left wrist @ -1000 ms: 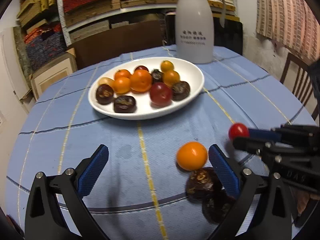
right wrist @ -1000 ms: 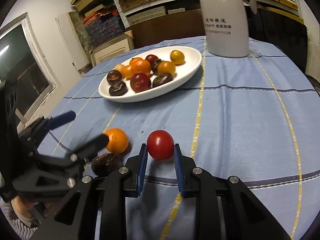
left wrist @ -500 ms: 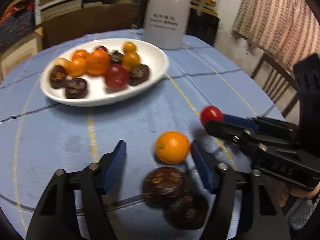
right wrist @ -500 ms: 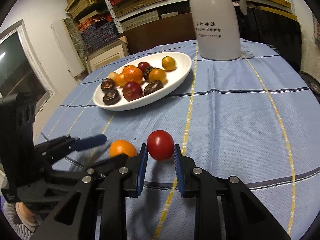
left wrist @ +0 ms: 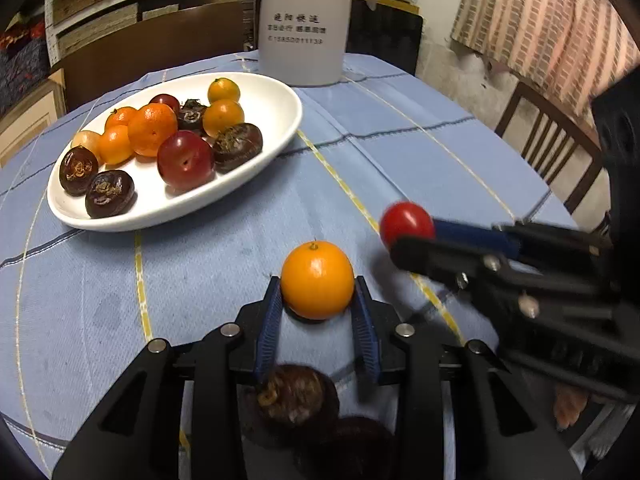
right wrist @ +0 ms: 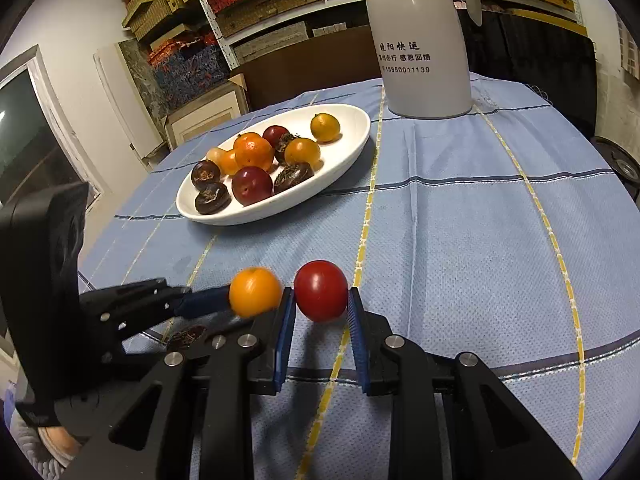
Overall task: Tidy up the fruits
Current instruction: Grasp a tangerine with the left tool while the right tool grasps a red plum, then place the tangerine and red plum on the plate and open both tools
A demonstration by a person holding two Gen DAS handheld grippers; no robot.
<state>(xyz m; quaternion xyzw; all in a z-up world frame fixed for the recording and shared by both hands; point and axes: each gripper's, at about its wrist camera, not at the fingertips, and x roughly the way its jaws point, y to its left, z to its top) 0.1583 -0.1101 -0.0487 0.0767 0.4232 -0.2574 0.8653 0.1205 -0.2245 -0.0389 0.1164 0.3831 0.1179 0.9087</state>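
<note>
Storeroom-like home room: shelves [right wrist: 256,4] stacked with boxes, clothed dining table [right wrist: 460,220], chair [left wrist: 552,148].

My round table [right wrist: 460,240], blue checked cloth, bears a white plate [left wrist: 280,120], a white jug [right wrist: 420,40], two dark fruits [left wrist: 296,396].

1. The white thermos jug [right wrist: 420,40] at the far side of the table carries two lines of dark Chinese characters.
2. Beneath them on the jug stands a number, ending 15850011139; its first character is unclear.
</note>
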